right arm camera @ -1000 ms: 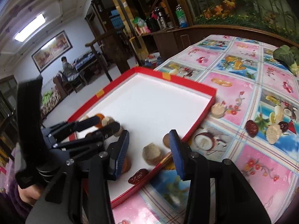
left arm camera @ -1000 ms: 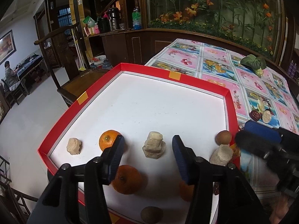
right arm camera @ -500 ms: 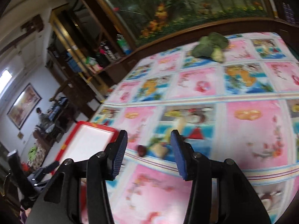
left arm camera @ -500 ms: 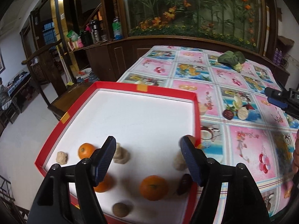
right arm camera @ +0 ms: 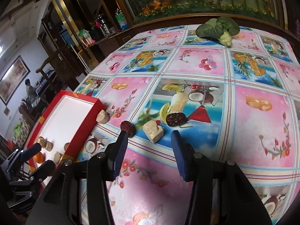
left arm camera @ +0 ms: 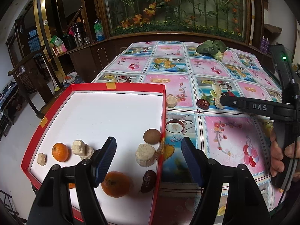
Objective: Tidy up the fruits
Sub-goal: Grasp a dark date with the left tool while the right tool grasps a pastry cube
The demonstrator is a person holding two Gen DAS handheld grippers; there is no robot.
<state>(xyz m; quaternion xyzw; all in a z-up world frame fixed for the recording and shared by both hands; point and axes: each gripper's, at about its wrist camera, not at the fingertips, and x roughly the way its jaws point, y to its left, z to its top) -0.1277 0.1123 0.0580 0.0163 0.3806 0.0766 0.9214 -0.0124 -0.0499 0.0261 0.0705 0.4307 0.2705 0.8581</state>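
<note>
A red-rimmed white tray holds two oranges, a brown round fruit, a dark date and several beige chunks. My left gripper is open and empty above the tray's right edge. On the tablecloth lie a beige chunk, two dark dates and another beige piece by the tray. My right gripper is open and empty, just short of the beige chunk. It also shows in the left wrist view.
A leafy green vegetable lies at the table's far end. The fruit-print tablecloth covers the table. A wooden cabinet and a chair stand to the left, beyond the table edge.
My left gripper has shifted right toward the tray's right edge. My right gripper has swung down over the tablecloth toward the beige chunk and dates. Both stay open.
</note>
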